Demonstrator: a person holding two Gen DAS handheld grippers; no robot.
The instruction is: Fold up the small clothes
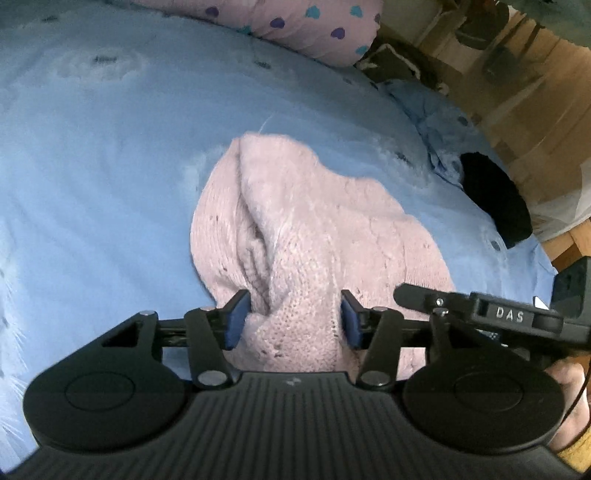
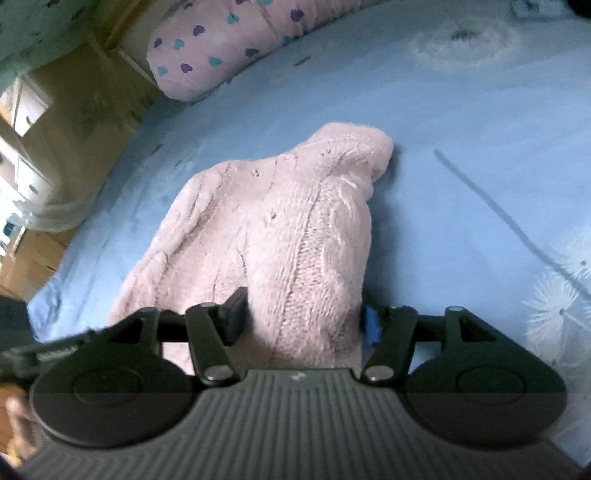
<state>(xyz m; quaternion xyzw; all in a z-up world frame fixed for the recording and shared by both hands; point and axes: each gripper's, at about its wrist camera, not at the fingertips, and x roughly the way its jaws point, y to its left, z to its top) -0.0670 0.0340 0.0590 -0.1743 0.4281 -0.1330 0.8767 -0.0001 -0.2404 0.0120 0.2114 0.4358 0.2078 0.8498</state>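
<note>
A small pink cable-knit sweater (image 1: 295, 229) lies bunched on the blue bedsheet (image 1: 110, 147). My left gripper (image 1: 293, 319) has its blue pads on either side of a thick fold at the near edge and is shut on it. The right gripper's body (image 1: 517, 317) shows at the right edge of the left wrist view. In the right wrist view the sweater (image 2: 280, 229) rises in a hump. My right gripper (image 2: 304, 321) is shut on its near edge, the knit filling the gap between the pads.
A pink pillow with heart prints (image 1: 295, 26) lies at the head of the bed, also in the right wrist view (image 2: 221, 48). A black cloth item (image 1: 495, 199) sits near the bed's right edge. Wooden floor and furniture (image 1: 535, 92) lie beyond.
</note>
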